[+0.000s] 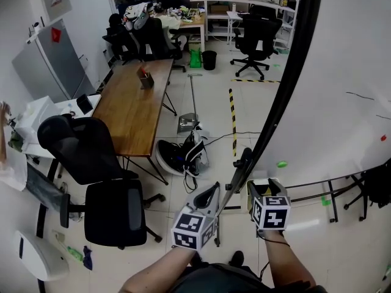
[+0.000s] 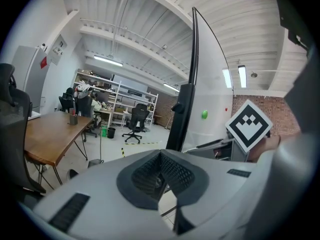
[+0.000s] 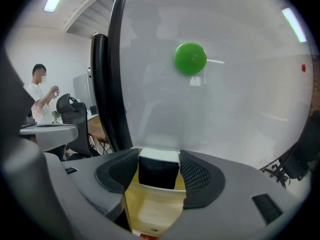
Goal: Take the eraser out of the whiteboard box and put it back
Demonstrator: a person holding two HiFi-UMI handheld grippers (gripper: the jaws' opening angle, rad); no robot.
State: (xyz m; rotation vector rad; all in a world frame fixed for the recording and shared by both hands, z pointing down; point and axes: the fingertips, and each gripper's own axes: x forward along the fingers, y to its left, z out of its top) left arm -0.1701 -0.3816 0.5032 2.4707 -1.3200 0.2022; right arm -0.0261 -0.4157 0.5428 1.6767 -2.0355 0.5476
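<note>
In the right gripper view the eraser [image 3: 159, 170], a black block with a white top, stands upright between my right gripper's [image 3: 159, 171] pads, which press on both its sides. Below and around it is the yellow inside of the whiteboard box [image 3: 150, 209], mounted against the whiteboard [image 3: 240, 94]. In the head view the right gripper [image 1: 256, 191] is at the board's lower edge, its marker cube [image 1: 271, 211] facing me. My left gripper [image 1: 211, 195] hangs just left of it, jaws together with nothing between them [image 2: 161, 171].
A green magnet [image 3: 190, 58] sticks to the board above the box. The board's black frame [image 1: 287, 84] runs up between the grippers. To the left are a wooden table [image 1: 134, 105], office chairs [image 1: 98, 163] and a bag [image 1: 183, 154]. A person [image 3: 40, 96] stands far left.
</note>
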